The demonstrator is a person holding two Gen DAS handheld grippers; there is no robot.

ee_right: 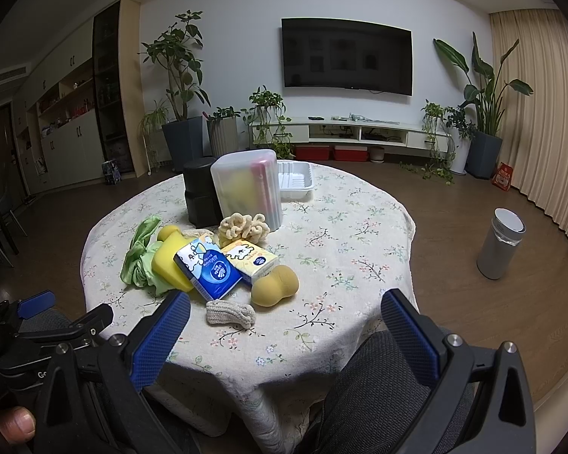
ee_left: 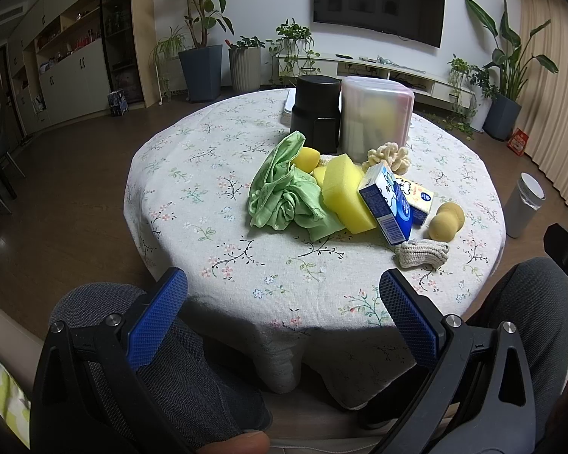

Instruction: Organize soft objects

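A pile of soft things lies mid-table: a green cloth [ee_left: 287,200] [ee_right: 140,257], a yellow sponge [ee_left: 344,196] [ee_right: 168,261], a blue tissue pack [ee_left: 386,204] [ee_right: 208,272], a yellow tissue pack [ee_left: 416,196] [ee_right: 252,259], a tan gourd-shaped sponge [ee_left: 447,221] [ee_right: 274,287], a beige knitted piece [ee_left: 424,253] [ee_right: 229,314] and a cream scrubber [ee_left: 388,157] [ee_right: 244,227]. My left gripper [ee_left: 284,314] is open and empty, held before the table's near edge. My right gripper [ee_right: 286,335] is open and empty, also short of the pile.
A black container [ee_left: 316,113] [ee_right: 200,193] and a translucent lidded box [ee_left: 375,117] [ee_right: 248,189] stand behind the pile, with a white tray [ee_right: 295,181] beyond. The round table has a floral cloth [ee_left: 208,189] [ee_right: 359,227]. A grey bin [ee_right: 500,244] stands on the floor at right. The person's knees lie below the grippers.
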